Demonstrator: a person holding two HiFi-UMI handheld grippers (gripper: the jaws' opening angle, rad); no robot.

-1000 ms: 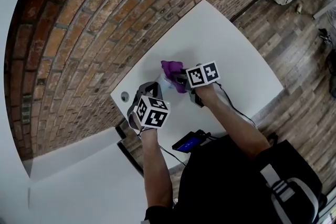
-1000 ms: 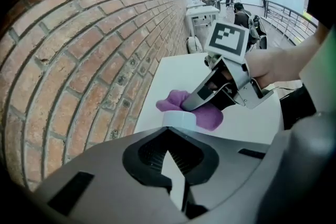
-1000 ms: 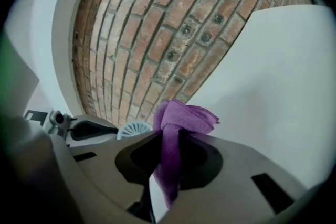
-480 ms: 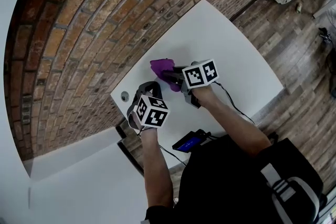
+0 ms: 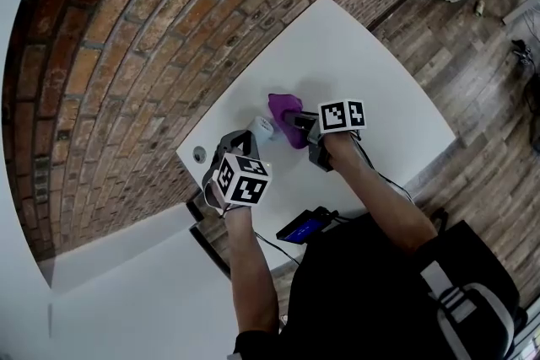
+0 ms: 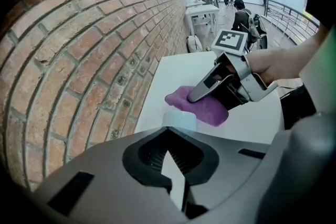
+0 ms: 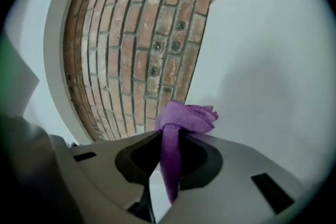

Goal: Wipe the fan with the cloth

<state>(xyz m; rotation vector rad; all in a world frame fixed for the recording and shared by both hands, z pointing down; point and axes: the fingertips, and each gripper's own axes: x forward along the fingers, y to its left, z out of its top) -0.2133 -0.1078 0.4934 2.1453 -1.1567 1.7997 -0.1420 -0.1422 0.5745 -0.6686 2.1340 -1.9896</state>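
Right gripper (image 5: 295,120) clamps the bunched purple cloth (image 5: 285,107) just beside the small white fan (image 5: 263,128), at the tips of the left gripper (image 5: 246,143), jaws shut; likely risk: a sideways swipe tips the light fan

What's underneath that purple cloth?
The purple cloth, pinched in the right gripper, is held over the white table, right behind a small pale object, probably the fan. Its folds hide whether it touches either one.
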